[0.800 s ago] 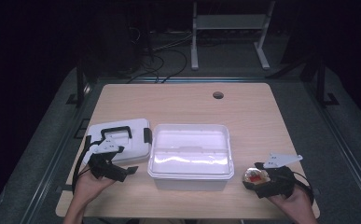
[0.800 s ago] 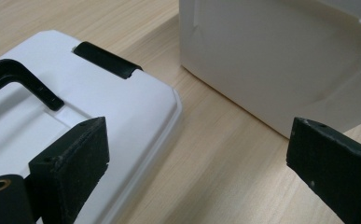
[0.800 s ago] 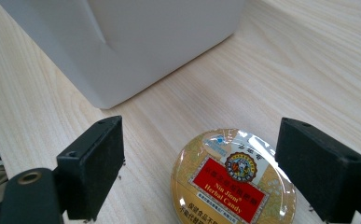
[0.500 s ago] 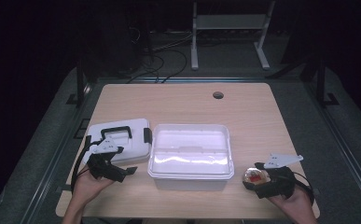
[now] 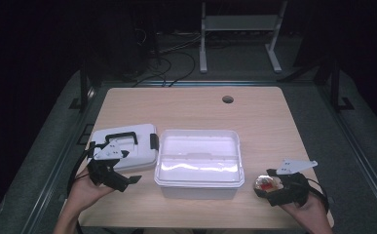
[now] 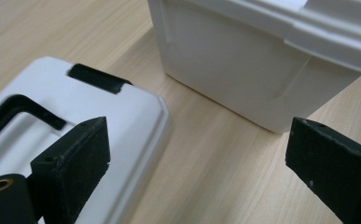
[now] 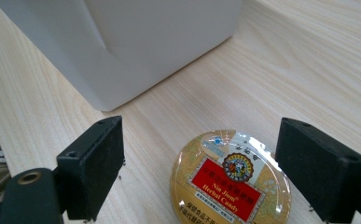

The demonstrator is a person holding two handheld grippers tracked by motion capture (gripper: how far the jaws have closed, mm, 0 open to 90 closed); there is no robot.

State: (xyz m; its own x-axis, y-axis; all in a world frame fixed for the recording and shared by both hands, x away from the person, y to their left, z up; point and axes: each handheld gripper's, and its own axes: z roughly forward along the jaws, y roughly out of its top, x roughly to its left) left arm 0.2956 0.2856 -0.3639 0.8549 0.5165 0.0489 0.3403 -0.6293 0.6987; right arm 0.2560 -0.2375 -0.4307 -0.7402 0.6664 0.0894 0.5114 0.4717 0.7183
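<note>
The wooden surface [image 5: 196, 112] is seen whole in the high view, with a round hole [image 5: 227, 99] near its far edge. At its middle stands the open white box [image 5: 199, 163], whose inside looks bare in the high view, though glare hides detail. Its white lid [image 5: 127, 146], with black handle and latches, lies flat just left of it. The left tongs [image 5: 127, 181] are held released over the lid's near corner, grasping nothing; in the left gripper view one jaw is seen over the lid and the other out by the box wall. The right tongs [image 5: 264, 187] are spread apart around a round candy tin [image 7: 230, 179], lying on the surface right of the box; its red label is readable in the right gripper view. Nothing is seen to have moved since the earlier frames.
</note>
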